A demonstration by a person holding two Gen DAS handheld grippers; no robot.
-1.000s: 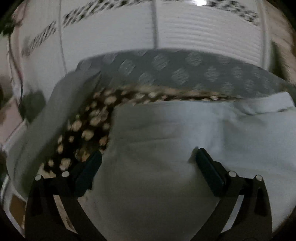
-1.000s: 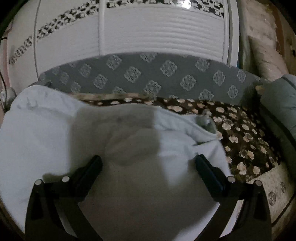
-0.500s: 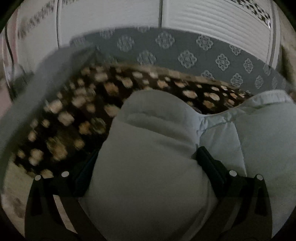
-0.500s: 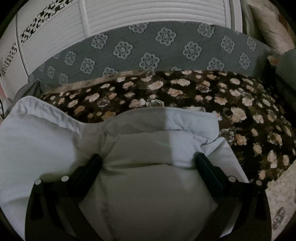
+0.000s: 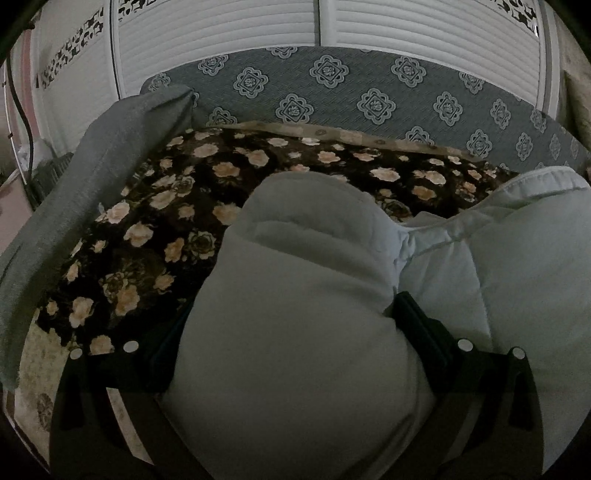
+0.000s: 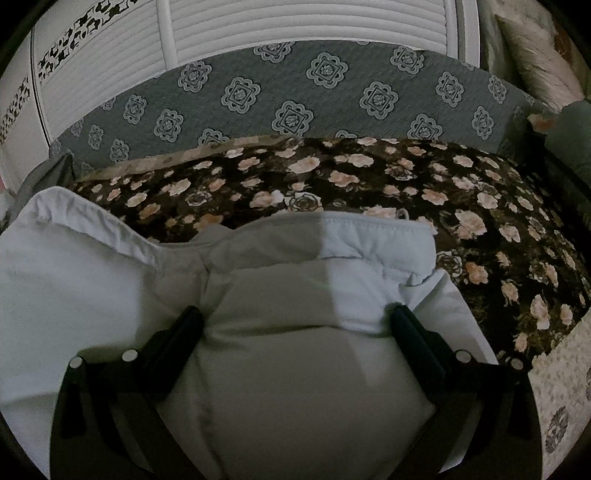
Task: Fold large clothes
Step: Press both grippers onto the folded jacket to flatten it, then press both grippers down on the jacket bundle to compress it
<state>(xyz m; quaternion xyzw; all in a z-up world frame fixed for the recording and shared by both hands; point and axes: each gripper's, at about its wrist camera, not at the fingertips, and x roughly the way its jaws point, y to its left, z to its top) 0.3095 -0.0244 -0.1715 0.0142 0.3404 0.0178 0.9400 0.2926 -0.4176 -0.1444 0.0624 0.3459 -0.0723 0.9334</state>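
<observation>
A puffy pale grey-white padded garment lies on a dark floral blanket. In the left wrist view my left gripper has its jaws wide apart with a thick bulge of the garment between them; the left finger is partly hidden behind the fabric. In the right wrist view the same garment fills the space between the jaws of my right gripper, also wide apart, with a stitched hem or collar edge just beyond the fingertips. More of the garment spreads to the left.
A grey patterned mattress edge and white slatted doors stand behind the blanket. A grey fabric-covered side borders the blanket on the left. Pillows and bedding are piled at the right.
Both grippers have tilted down and come closer to the blanket. The garment has bunched up thicker between both pairs of jaws, and more floral blanket shows beyond it.
</observation>
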